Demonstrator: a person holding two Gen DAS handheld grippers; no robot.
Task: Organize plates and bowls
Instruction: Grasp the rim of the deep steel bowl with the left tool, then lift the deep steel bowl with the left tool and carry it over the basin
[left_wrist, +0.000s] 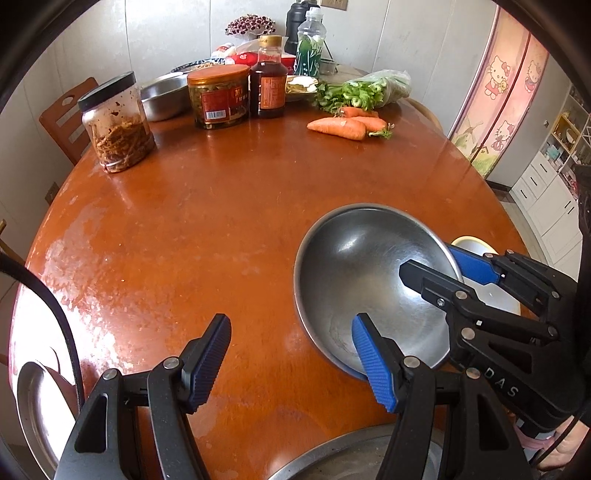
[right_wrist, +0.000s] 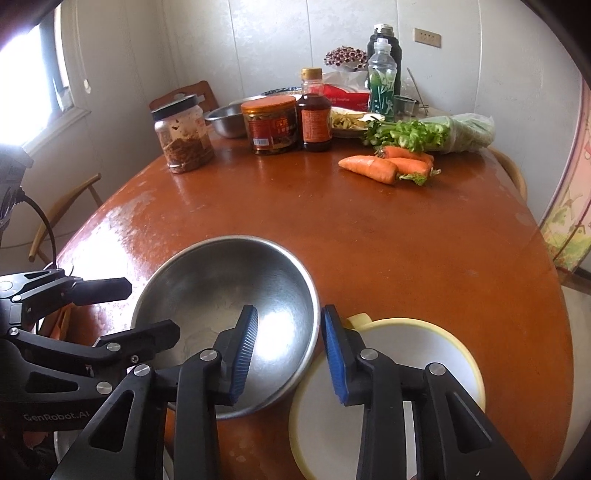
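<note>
A steel bowl (left_wrist: 354, 266) (right_wrist: 221, 295) sits near the front of the round red-brown table (left_wrist: 221, 221). My right gripper (right_wrist: 289, 312) (left_wrist: 428, 260) is shut on its right rim, one pad inside the bowl and the other outside. My left gripper (left_wrist: 290, 321) (right_wrist: 153, 308) stands open across the bowl's opposite rim; its right finger (left_wrist: 373, 362) reaches over the rim and its left finger (left_wrist: 207, 362) is above bare table. A white plate with a yellow rim (right_wrist: 391, 354) (left_wrist: 474, 242) lies beside the bowl, its edge under the bowl's rim.
More steel ware shows at the bottom (left_wrist: 351, 454) and lower left (left_wrist: 33, 406). At the far side stand a dark-lidded jar (left_wrist: 114, 125), an orange-lidded jar (left_wrist: 218, 96), a sauce bottle (left_wrist: 267, 81), a steel basin (left_wrist: 162, 96), carrots (left_wrist: 343, 125) and celery (left_wrist: 369, 88).
</note>
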